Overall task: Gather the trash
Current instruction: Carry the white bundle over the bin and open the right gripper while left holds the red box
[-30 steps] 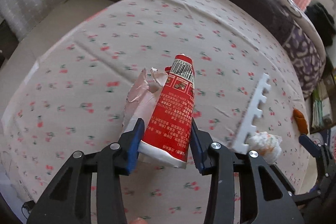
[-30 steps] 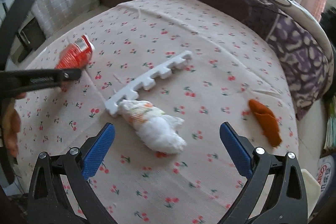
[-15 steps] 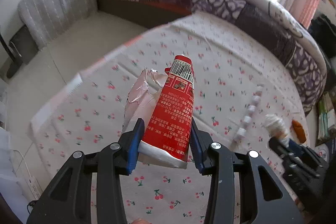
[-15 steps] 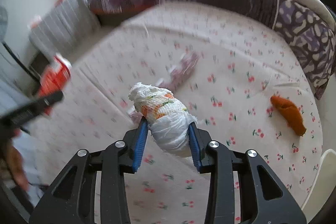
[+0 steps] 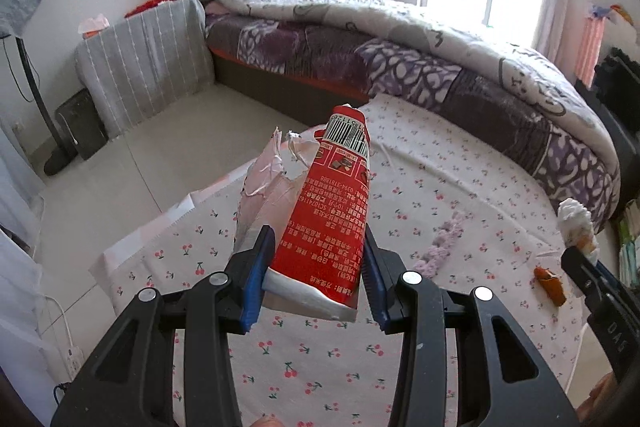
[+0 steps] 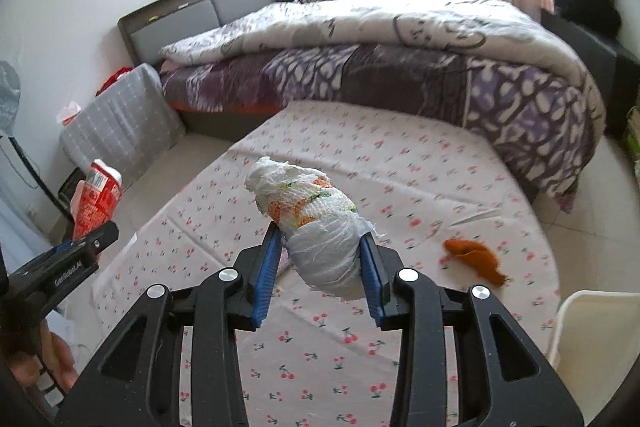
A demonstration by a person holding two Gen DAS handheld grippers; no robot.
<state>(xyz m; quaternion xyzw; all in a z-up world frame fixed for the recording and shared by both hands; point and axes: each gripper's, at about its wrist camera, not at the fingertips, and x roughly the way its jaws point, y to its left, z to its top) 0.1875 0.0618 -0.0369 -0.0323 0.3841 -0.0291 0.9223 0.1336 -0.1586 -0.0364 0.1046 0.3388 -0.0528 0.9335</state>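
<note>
Red wrapper (image 5: pixel 332 223) bore a barcode panel at its upper end with partly legible digits; below it ran rows of white Chinese print, too small to read, and a number string reading roughly "0394-3181888". Left gripper (image 6: pixel 76 269) arm carried small white lettering, seemingly "GenROBOT.AI", blurred. No other text was legible.

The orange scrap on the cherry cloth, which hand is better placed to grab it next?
Right, probably: the orange scrap lies nearer the right tongs, but they already grip the white wad, and the left tongs hold the red wrapper.
</note>
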